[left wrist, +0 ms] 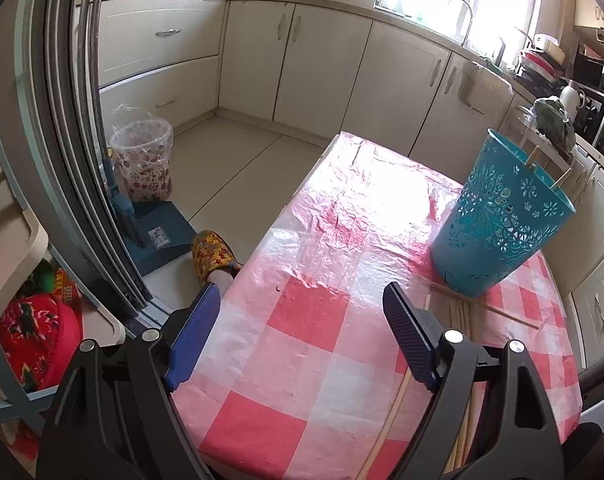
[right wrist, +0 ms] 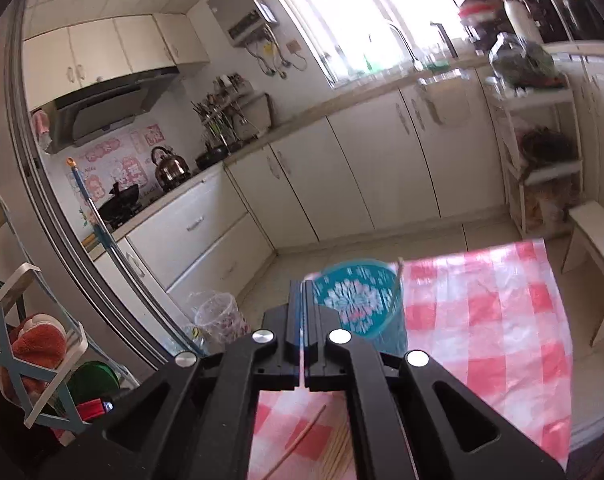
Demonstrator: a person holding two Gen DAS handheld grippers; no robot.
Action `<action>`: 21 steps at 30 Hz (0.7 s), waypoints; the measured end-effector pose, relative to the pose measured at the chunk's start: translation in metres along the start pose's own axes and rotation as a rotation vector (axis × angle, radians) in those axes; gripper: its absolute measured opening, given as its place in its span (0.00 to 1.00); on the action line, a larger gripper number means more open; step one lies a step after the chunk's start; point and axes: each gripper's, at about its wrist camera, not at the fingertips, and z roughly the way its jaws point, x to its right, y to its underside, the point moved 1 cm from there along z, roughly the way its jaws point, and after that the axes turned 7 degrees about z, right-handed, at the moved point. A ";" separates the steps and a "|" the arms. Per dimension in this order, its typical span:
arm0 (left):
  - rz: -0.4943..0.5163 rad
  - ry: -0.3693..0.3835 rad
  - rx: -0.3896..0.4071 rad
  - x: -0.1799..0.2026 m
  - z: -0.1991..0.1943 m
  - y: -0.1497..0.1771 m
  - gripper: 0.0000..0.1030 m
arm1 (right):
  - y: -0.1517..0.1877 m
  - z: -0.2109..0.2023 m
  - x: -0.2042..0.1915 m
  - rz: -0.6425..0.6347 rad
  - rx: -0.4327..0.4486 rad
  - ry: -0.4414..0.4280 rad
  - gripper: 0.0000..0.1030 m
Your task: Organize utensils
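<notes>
Over the pink-and-white checked tablecloth [left wrist: 302, 344] the left gripper [left wrist: 297, 304] hangs with its blue-padded fingers [left wrist: 193, 336] spread wide apart — nothing between them but bare cloth. Its left finger stands over the table's left edge; its right finger sits just beside a bundle of wooden chopsticks [left wrist: 462, 320] that lie flat on the cloth at about 4 o'clock in that view, partly hidden beneath the gripper's black frame. One loose chopstick [left wrist: 386, 432] runs diagonally under the right finger toward 6 o'clock.

At 2 o'clock in the left wrist view stands the teal perforated holder [left wrist: 502, 220], upright on the table, its base touching or just beside the far ends of the chopsticks. A few sticks [left wrist: 534, 158] already lean inside it, their tips poking above the rim.

The right gripper [right wrist: 302, 308] is pressed fully together, finger against finger, and nothing shows clamped between them. It is raised above the table, with the teal holder [right wrist: 358, 300] just past its tips at 1 o'clock — blurred, seen from above. Below its frame, at 6 o'clock, more chopsticks [right wrist: 297, 444] rest on the cloth.

Around the table: white kitchen cabinets [left wrist: 322, 60], a lined waste bin [left wrist: 143, 160] on the floor at 9 o'clock, and a person's foot in a yellow patterned slipper [left wrist: 211, 256] beside the table's left edge.
</notes>
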 end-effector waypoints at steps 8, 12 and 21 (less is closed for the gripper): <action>0.030 0.013 -0.046 0.008 0.015 0.010 0.77 | 0.114 0.053 0.112 0.421 -0.377 0.165 0.02; 0.032 0.014 -0.049 0.009 0.015 0.010 0.77 | 0.121 0.069 0.136 0.572 -0.393 0.177 0.49; 0.028 0.016 -0.060 0.006 0.018 0.011 0.77 | 0.097 0.088 0.044 -0.217 -0.300 0.272 0.54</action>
